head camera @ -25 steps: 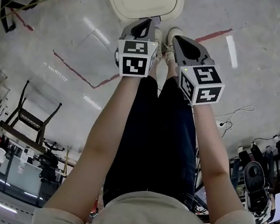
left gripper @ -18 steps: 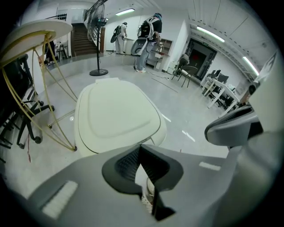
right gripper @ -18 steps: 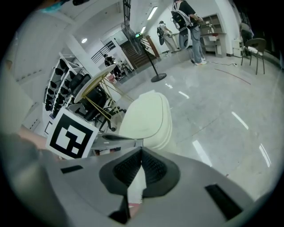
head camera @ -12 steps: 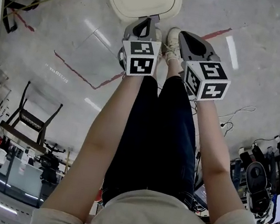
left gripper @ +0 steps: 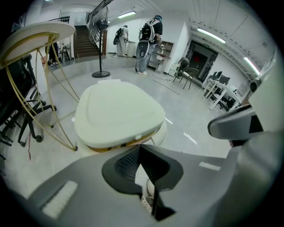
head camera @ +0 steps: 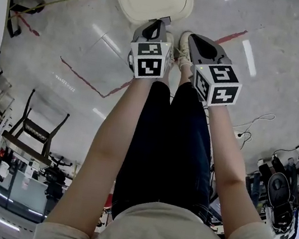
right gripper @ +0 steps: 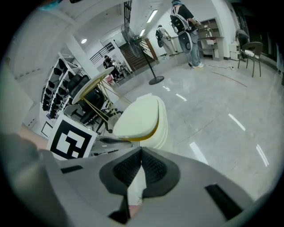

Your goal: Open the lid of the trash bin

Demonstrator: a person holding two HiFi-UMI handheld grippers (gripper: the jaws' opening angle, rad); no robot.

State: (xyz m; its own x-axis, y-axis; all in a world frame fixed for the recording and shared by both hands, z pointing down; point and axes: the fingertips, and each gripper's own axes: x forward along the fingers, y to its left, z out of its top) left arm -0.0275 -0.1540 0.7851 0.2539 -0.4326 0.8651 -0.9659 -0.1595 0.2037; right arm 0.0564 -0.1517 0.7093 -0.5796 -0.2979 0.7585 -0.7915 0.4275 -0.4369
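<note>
Glossy grey floor [head camera: 275, 46] of a large workroom, crossed by a red tape line [head camera: 88, 80]. The left gripper [left gripper: 141, 146], jaws closed tip to tip on nothing, is held at the near edge of the trash bin's cream lid [left gripper: 117, 113], which lies shut on the bin; whether they touch cannot be told. The right gripper [right gripper: 142, 150], jaws likewise together and empty, is just beside it, a little back from the bin.

Only the head view shows the person's dark trousers [head camera: 173, 148] and a white shoe [head camera: 184, 39] between the grippers. Only the gripper views show a yellow band [right gripper: 154, 130] under the lid's rim, a round table on gold wire legs [left gripper: 35, 35], a standing fan [left gripper: 101, 57] and people [left gripper: 144, 44] at the far wall.
</note>
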